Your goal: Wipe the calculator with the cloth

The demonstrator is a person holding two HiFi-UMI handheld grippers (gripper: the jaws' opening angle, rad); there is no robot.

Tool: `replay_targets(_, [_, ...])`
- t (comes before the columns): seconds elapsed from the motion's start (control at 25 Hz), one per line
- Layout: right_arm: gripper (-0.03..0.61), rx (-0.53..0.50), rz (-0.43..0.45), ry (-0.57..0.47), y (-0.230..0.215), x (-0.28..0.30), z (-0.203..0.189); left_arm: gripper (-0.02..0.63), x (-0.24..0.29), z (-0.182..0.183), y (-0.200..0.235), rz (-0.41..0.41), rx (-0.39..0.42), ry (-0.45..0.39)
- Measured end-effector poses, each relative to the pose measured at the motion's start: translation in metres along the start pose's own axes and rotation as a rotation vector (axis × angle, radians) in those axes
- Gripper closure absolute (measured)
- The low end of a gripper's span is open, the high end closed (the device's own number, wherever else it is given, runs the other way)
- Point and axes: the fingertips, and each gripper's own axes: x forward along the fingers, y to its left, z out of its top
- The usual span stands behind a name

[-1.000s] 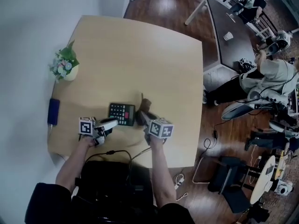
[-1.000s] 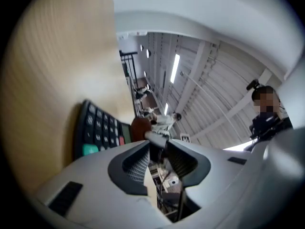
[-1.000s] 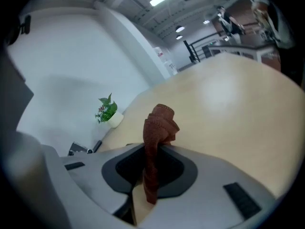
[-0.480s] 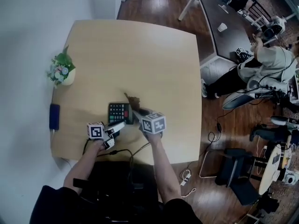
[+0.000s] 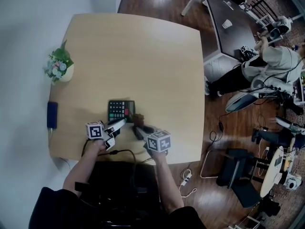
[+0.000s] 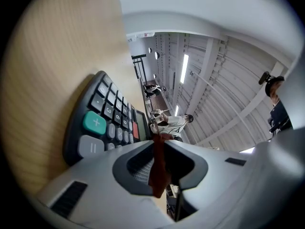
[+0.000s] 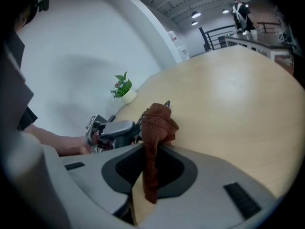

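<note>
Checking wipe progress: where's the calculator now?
Head view: the calculator lies near the table's near edge, left of centre, with the cloth in the right gripper at its right side.

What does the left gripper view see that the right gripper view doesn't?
Only the left gripper view: the calculator keys up close, with the green plus key. Only the right gripper view: the left tool held in a hand, and the bunched brown cloth pinched in the right tool. Both: the wooden table and leaves of the plant.
</note>
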Motion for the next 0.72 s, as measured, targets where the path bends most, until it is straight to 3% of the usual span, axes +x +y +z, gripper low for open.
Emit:
replay_targets(0.16, [0.517,-0.150,-0.117,-0.132,-0.034,0.003,0.089,0.554,-0.003,0.000,0.003,0.010,-0.006,-0.006])
replay_targets(0.28, [0.517,-0.238,-0.101,-0.138,-0.041,0.032,0.136,0.560,0.000,-0.001,-0.001,-0.002,-0.009,-0.014])
replay_targets(0.44, [0.517,-0.256,-0.013,-0.020,-0.033,0.062,0.126,0.569,0.001,-0.002,0.000,0.016,-0.016,-0.020])
replay_targets(0.72, [0.517,-0.199,-0.008,-0.033,-0.003,0.033,0.065,0.569,-0.002,0.003,0.004,0.035,-0.010,-0.039])
